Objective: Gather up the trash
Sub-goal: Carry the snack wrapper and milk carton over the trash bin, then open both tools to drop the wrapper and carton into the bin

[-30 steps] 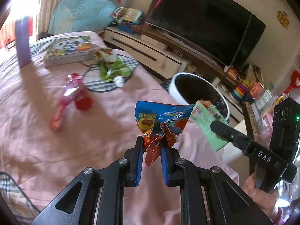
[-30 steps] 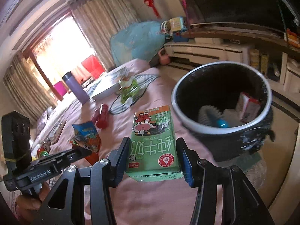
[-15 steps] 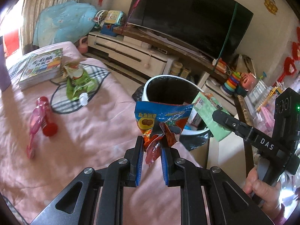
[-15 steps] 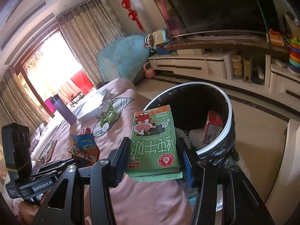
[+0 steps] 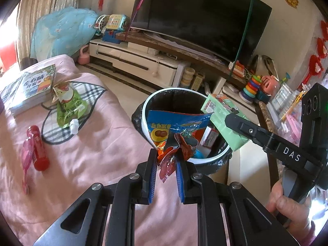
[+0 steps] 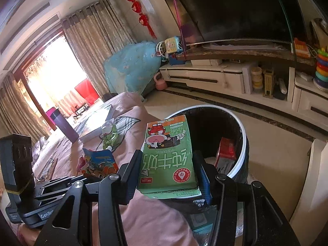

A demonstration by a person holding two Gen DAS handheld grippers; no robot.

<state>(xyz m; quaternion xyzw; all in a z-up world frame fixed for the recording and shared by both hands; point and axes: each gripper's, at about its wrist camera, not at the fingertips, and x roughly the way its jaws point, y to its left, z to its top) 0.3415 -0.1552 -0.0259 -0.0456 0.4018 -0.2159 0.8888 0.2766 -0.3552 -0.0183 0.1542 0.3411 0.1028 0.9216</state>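
My left gripper (image 5: 166, 164) is shut on a crumpled blue and orange snack wrapper (image 5: 174, 129) and holds it over the near rim of a round white bin with a black liner (image 5: 164, 91). My right gripper (image 6: 167, 164) is shut on a green milk carton (image 6: 167, 153), held over the bin (image 6: 244, 143). The carton also shows in the left wrist view (image 5: 223, 121). A red carton (image 6: 225, 155) lies inside the bin. A green pouch (image 5: 68, 106) and a red bottle (image 5: 38, 147) lie on the pink bed cover (image 5: 92, 153).
Books (image 5: 28, 90) and a checked cloth (image 5: 90, 94) lie on the bed. A purple flask (image 6: 63, 125) stands further back. A TV (image 5: 201, 18) on a low white cabinet (image 5: 133, 61) stands behind the bin, with toys (image 5: 252, 88) to the right.
Both grippers have moved from over the bed toward the bin, each keeping its item. The wrapper and the carton now hang over the bin's opening.
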